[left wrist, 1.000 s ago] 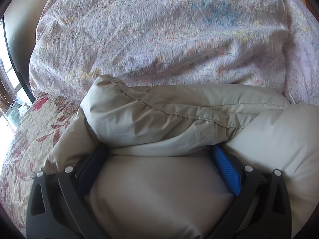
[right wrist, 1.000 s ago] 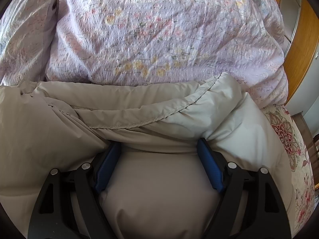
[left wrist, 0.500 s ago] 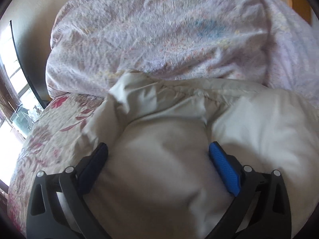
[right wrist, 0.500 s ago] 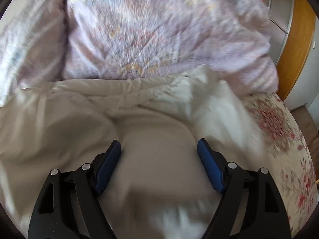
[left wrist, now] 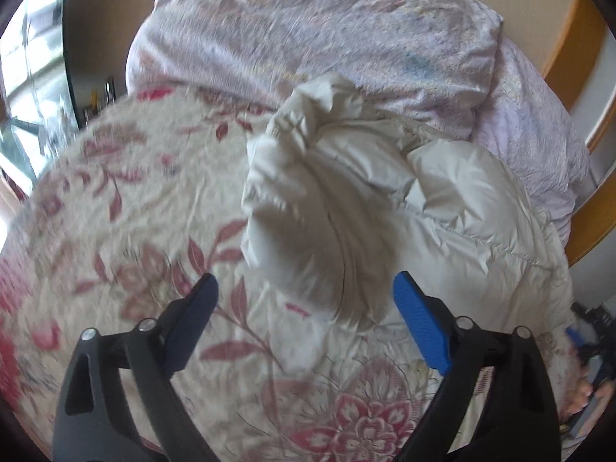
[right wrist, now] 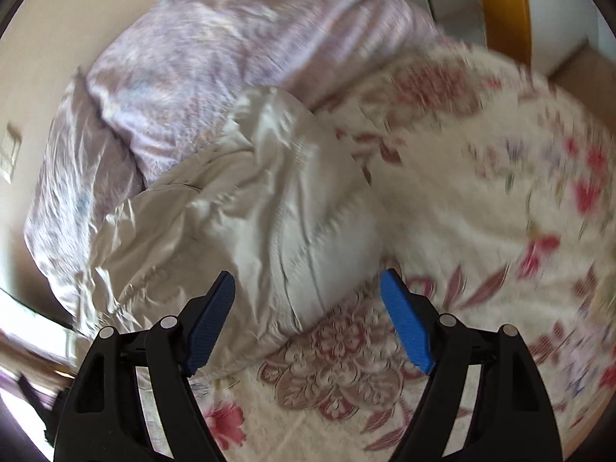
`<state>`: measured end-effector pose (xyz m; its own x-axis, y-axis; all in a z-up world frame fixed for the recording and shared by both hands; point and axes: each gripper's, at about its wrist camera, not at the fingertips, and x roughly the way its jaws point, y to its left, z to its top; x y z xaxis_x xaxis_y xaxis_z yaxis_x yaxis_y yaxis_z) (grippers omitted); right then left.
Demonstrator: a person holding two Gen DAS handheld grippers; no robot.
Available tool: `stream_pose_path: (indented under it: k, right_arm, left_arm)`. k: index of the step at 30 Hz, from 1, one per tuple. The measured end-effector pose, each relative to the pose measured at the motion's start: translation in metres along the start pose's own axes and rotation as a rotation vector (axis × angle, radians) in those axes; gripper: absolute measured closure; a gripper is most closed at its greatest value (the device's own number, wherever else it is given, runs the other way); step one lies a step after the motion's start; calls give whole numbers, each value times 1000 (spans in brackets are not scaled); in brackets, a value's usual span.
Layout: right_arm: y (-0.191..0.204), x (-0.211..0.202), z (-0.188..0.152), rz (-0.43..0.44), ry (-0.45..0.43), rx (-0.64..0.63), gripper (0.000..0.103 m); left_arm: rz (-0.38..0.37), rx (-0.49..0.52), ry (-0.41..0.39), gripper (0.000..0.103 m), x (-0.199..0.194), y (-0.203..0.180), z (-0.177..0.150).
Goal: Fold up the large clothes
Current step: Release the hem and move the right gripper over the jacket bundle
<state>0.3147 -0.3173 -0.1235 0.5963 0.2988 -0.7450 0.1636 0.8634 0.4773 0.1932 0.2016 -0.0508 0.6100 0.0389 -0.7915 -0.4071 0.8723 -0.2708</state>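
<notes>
A puffy off-white padded jacket (left wrist: 385, 200) lies bundled on the floral bedspread (left wrist: 127, 208), its far side against a lilac duvet. It also shows in the right wrist view (right wrist: 269, 208). My left gripper (left wrist: 306, 308) is open and empty, raised above the jacket's near left end. My right gripper (right wrist: 308, 300) is open and empty, raised above the jacket's near right end. Both views are motion-blurred.
A crumpled lilac floral duvet (left wrist: 327, 38) is heaped at the head of the bed, also in the right wrist view (right wrist: 215, 50). An orange wooden frame (left wrist: 593, 123) stands at the right. A window (left wrist: 30, 50) is at the left. The bedspread (right wrist: 481, 200) spreads out to the right.
Both grippers, which were pressed down over the jacket with fabric between the open fingers, have lifted up and back. The jacket now lies free on the bed.
</notes>
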Motion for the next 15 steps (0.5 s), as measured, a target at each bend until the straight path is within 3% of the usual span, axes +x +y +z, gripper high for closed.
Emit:
stream_pose_path:
  k: [10,15]
  right_arm:
    - [-33,46,-7,286,114,259,31]
    - [-32,52,-7,306,87,261,44]
  left_arm:
    - [-208,-307,89,38,45,22,-3]
    - [-237,-401,68,48,57,30,-2]
